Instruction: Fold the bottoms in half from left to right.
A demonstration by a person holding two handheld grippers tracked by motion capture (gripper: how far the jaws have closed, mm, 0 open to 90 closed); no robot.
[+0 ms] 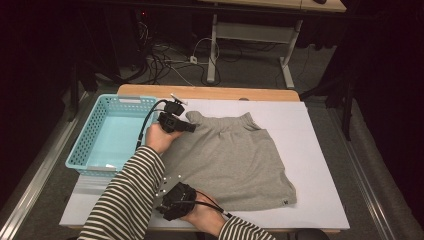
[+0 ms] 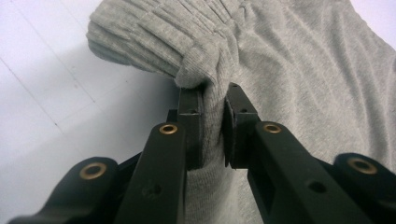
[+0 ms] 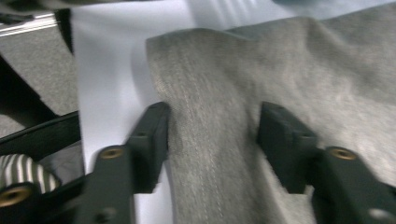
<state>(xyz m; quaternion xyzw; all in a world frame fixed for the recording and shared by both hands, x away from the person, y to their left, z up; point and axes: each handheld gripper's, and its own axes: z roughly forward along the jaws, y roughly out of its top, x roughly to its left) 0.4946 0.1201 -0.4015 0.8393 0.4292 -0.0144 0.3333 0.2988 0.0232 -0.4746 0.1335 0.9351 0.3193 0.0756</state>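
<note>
A grey knit garment point(image 1: 235, 160) with a gathered elastic waistband lies flat on the white board point(image 1: 315, 145). My left gripper point(image 1: 189, 127) is at the waistband's left end. In the left gripper view it point(image 2: 214, 95) is shut on a pinched fold of the grey cloth point(image 2: 280, 56) just below the ribbed band. My right gripper point(image 1: 170, 197) is at the garment's near left corner. In the right gripper view its jaws point(image 3: 212, 114) stand open, one on each side of the hem edge point(image 3: 210, 154), with cloth lying between them.
A light blue plastic basket point(image 1: 84, 142) stands at the board's left side, right beside my left hand. A small label point(image 1: 285, 202) marks the garment's near right corner. Bare white board lies to the right. Cables and desk legs point(image 1: 212, 55) are on the floor beyond the table.
</note>
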